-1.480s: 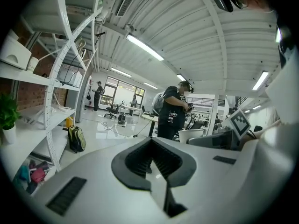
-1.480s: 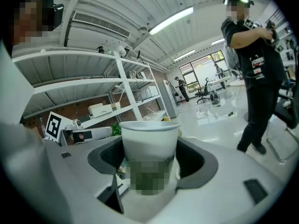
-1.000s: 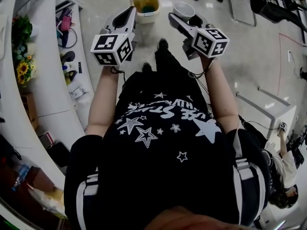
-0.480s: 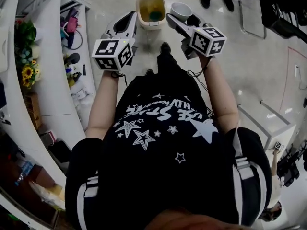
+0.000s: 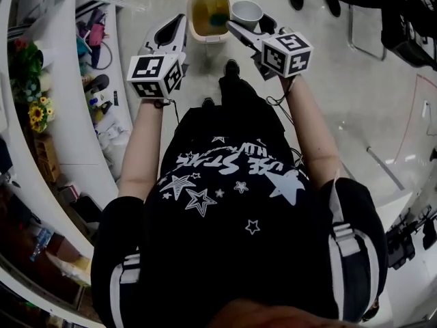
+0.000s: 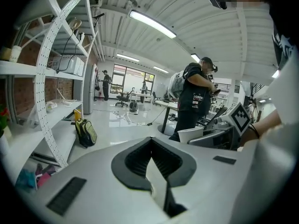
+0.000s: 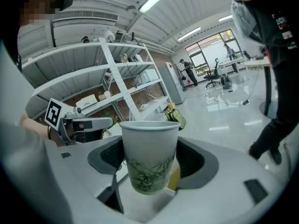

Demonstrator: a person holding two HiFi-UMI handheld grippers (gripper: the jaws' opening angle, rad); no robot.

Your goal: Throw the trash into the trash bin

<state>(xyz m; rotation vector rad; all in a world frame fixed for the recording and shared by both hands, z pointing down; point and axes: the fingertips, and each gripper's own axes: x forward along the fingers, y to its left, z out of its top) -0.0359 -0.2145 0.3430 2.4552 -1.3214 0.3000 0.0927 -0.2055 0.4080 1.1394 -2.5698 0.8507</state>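
Our right gripper [image 5: 237, 29] pinches the paper cup [image 7: 149, 153], the left gripper [image 6: 152, 155] is pressed together, and we should centre the cup over the open trash bin [image 5: 207, 38] before releasing.

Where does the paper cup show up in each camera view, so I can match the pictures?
Head view: paper cup at top centre, right of the trash bin, in the right tool.
Left gripper view: right of centre, small.
Right gripper view: dead centre, between the jaws.
Shared landmark: the white shelving.
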